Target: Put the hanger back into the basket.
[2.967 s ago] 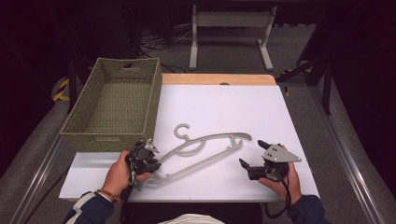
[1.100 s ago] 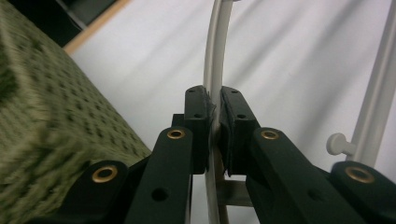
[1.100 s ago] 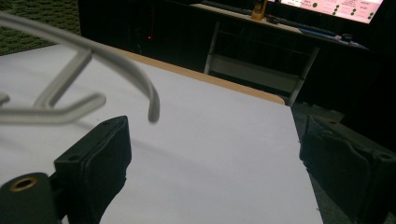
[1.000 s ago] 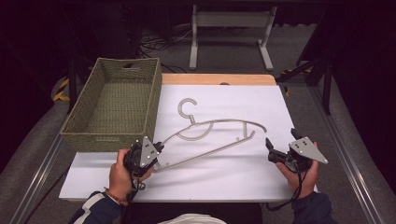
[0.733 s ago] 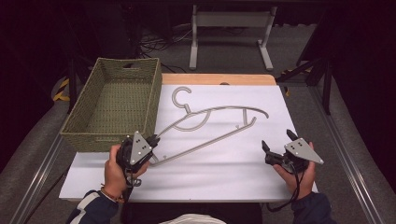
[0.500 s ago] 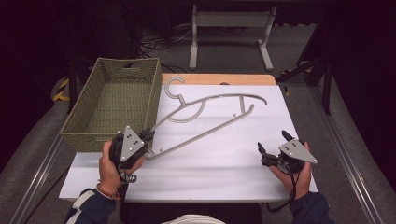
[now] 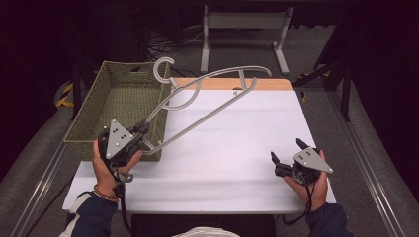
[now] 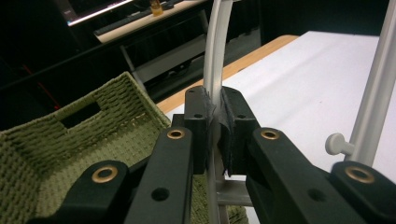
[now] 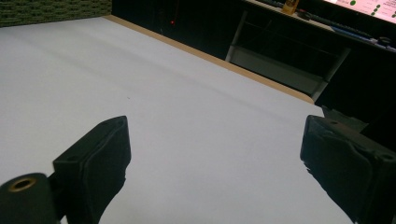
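Hanger (image 7: 207,101) rises ahead of the left hand-held gripper (image 7: 141,134), clamped by one thin end, its hook above the basket (image 7: 118,106); such leverage could twist it loose. The right hand-held gripper (image 7: 285,157) gapes empty over the counter (image 7: 232,148).

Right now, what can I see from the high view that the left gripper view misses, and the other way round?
High view alone: the right gripper, jaws open over the white table, the whole grey hanger lifted aslant, hook above the basket's far rim. Left gripper view alone: the pads pinching the hanger's thin bar, and a small peg on it. Both: the left gripper, hanger, green woven basket and table.
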`<action>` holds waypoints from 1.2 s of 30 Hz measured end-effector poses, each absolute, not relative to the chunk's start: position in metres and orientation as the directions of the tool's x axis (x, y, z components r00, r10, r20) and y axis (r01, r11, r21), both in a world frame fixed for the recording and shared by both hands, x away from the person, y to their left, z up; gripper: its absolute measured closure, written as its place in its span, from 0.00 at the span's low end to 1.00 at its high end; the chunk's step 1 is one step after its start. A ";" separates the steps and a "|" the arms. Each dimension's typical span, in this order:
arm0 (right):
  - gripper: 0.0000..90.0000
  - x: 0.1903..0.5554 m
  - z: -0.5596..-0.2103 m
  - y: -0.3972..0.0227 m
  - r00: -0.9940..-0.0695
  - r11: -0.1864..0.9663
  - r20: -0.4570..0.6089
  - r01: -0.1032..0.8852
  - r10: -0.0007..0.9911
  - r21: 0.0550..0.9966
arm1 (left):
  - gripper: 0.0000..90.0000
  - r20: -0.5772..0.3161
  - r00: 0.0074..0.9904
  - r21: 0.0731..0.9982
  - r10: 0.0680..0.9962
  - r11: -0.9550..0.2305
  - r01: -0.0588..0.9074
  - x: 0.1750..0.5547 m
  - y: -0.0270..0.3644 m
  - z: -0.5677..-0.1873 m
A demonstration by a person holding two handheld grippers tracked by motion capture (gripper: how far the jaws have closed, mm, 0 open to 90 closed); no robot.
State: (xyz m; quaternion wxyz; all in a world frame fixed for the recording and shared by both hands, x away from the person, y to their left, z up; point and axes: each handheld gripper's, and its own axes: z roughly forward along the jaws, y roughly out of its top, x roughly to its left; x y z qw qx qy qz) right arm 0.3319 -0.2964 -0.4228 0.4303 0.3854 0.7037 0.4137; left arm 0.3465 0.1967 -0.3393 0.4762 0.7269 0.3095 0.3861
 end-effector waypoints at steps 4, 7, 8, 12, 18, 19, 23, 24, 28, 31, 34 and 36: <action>0.11 0.333 -0.424 -0.295 -0.333 0.364 -0.289 0.191 0.898 0.912 | 0.92 0.243 0.494 0.941 0.835 -0.326 0.087 0.351 0.207 -0.339; 0.11 0.333 -0.425 -0.294 -0.336 0.371 -0.295 0.189 0.894 0.909 | 0.92 0.232 0.478 0.947 0.847 -0.308 0.086 0.354 0.214 -0.338; 0.11 0.333 -0.425 -0.293 -0.337 0.375 -0.298 0.189 0.893 0.908 | 0.92 0.226 0.474 0.950 0.851 -0.301 0.088 0.356 0.217 -0.337; 0.11 0.333 -0.425 -0.293 -0.339 0.378 -0.300 0.190 0.892 0.906 | 0.92 0.213 0.455 0.954 0.865 -0.284 0.093 0.362 0.229 -0.335; 0.10 0.334 -0.426 -0.292 -0.344 0.384 -0.304 0.193 0.888 0.903 | 0.92 0.194 0.415 0.956 0.889 -0.267 0.124 0.375 0.249 -0.337; 0.11 0.334 -0.426 -0.292 -0.346 0.384 -0.303 0.193 0.888 0.903 | 0.92 0.195 0.407 0.954 0.892 -0.269 0.132 0.378 0.252 -0.338; 0.11 0.334 -0.428 -0.290 -0.350 0.392 -0.309 0.199 0.885 0.898 | 0.92 0.200 0.372 0.951 0.906 -0.271 0.148 0.383 0.261 -0.339; 0.11 0.334 -0.428 -0.290 -0.351 0.393 -0.310 0.199 0.884 0.898 | 0.92 0.201 0.372 0.950 0.906 -0.273 0.151 0.385 0.263 -0.339; 0.11 0.334 -0.429 -0.289 -0.354 0.400 -0.315 0.198 0.881 0.895 | 0.92 0.206 0.355 0.947 0.912 -0.277 0.163 0.392 0.272 -0.337; 0.11 0.334 -0.429 -0.288 -0.356 0.407 -0.320 0.202 0.878 0.891 | 0.92 0.205 0.337 0.942 0.919 -0.278 0.187 0.399 0.281 -0.337; 0.11 0.335 -0.429 -0.287 -0.359 0.409 -0.321 0.202 0.876 0.890 | 0.92 0.193 0.321 0.941 0.927 -0.267 0.207 0.407 0.291 -0.339; 0.11 0.335 -0.430 -0.287 -0.360 0.416 -0.327 0.205 0.874 0.886 | 0.92 0.168 0.316 0.945 0.934 -0.244 0.217 0.412 0.299 -0.342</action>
